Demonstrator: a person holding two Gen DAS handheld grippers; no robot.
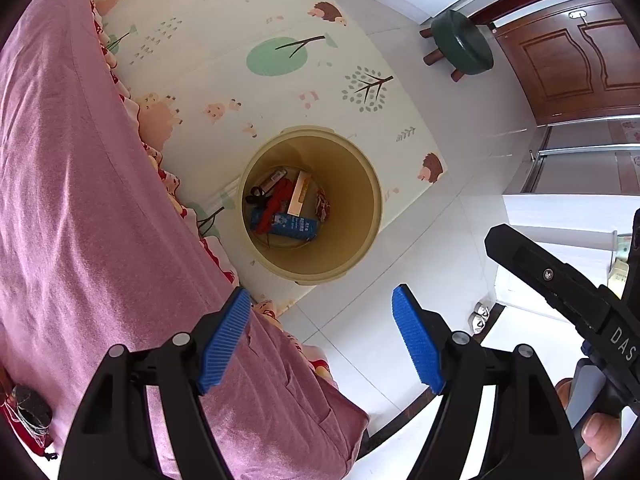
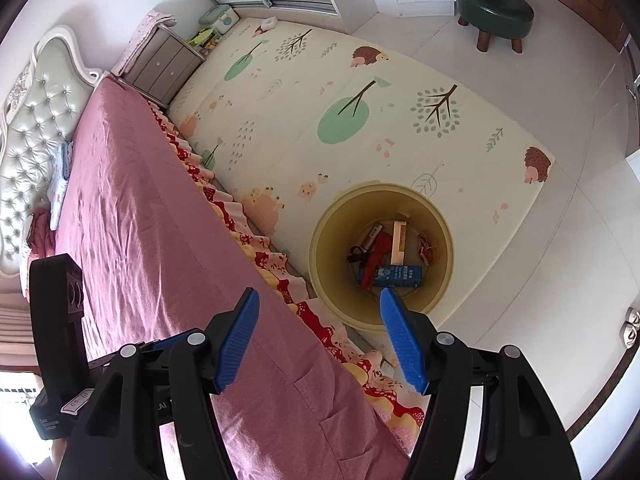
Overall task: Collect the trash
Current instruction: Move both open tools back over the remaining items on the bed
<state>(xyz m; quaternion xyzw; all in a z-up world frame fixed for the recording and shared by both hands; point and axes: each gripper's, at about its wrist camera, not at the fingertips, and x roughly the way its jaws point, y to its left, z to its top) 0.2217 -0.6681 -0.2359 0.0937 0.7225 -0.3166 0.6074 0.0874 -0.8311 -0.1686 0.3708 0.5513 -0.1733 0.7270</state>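
A round yellow bin (image 1: 360, 236) (image 2: 440, 236) stands on the play mat beside the bed. Inside it lie a blue carton (image 1: 294, 226) (image 2: 400, 274), a red strap (image 1: 276, 200) (image 2: 378, 252), a cream box (image 1: 300, 194) (image 2: 399, 240) and a small red wrapper (image 1: 322, 206) (image 2: 425, 249). My left gripper (image 1: 320, 336) is open and empty, high above the bed's corner, short of the bin. My right gripper (image 2: 320, 340) is open and empty, above the bed's edge, its right finger over the bin's near rim. The right gripper's body also shows in the left wrist view (image 1: 560, 280).
A pink-covered bed (image 1: 80, 200) (image 2: 160, 220) fills the left, with a tufted headboard (image 2: 32, 140). A patterned play mat (image 1: 260, 60) (image 2: 360, 120) covers the floor. A green stool (image 1: 460, 42) (image 2: 494, 12), a wooden door (image 1: 568, 60) and a bedside cabinet (image 2: 160, 64) stand farther off.
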